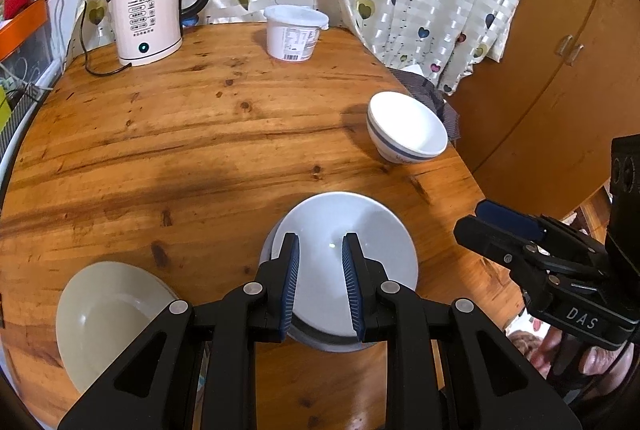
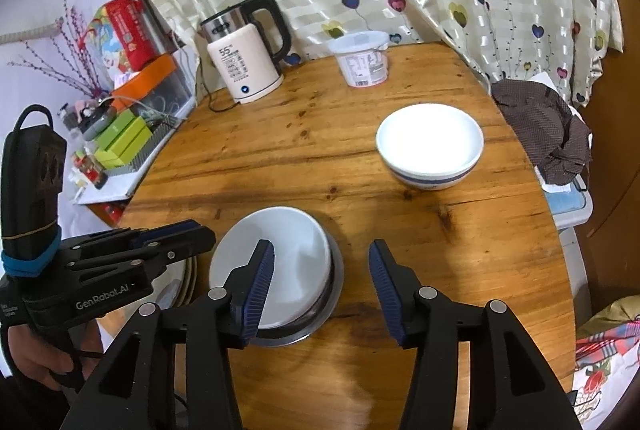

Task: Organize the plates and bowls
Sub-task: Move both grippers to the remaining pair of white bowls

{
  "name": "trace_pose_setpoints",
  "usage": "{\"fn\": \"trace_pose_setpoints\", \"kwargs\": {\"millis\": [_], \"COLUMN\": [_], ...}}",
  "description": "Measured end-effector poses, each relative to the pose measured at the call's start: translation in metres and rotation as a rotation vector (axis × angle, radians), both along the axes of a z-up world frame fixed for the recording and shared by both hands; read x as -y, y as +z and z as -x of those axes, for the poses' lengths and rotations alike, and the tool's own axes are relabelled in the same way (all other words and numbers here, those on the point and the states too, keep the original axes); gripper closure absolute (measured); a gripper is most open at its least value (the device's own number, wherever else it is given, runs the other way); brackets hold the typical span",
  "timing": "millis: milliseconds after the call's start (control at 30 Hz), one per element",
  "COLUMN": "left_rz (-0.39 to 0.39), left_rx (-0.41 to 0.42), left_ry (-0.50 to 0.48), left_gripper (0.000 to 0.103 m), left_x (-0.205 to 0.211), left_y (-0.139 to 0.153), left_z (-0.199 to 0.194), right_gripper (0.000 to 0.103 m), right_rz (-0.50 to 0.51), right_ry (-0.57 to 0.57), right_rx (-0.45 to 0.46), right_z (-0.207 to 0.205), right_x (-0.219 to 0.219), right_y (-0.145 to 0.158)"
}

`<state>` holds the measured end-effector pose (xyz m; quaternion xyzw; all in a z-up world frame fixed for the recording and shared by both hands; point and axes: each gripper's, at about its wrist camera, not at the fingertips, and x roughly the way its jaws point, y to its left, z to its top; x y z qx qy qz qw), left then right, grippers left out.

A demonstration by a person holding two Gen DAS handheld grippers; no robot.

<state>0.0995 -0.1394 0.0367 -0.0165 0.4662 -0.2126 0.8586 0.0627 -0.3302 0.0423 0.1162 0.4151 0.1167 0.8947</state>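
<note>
On the round wooden table (image 2: 280, 158) a grey-white plate (image 2: 276, 262) lies on top of a metal dish (image 2: 334, 294), with a cream plate (image 1: 104, 318) just beside them and a blue-banded white bowl (image 2: 430, 146) well apart toward the curtain. The right gripper (image 2: 322, 290) hovers above the stack's edge, jaws spread and empty. The left gripper (image 1: 320, 284) hangs over the grey-white plate, jaws narrowly parted with nothing between them

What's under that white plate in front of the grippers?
The white plate sits on a metal bowl or pan; only its shiny rim and dark side show along the near right edge. Its inside is covered.
</note>
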Motion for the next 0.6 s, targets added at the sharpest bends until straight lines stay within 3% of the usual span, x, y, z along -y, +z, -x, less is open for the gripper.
{"fn": "trace_pose_setpoints", "kwargs": {"millis": [600], "left_rz": [0.002], "left_rx": [-0.007], "left_ry": [-0.042], "left_gripper": [0.080], "left_x": [0.023], "left_y": [0.005], "left_z": [-0.020], "right_gripper": [0.052], "right_rz": [-0.009], "right_ry": [-0.080], "right_rx": [-0.021], "right_z": [-0.010], "right_x": [0.037], "right_y": [-0.002]}}
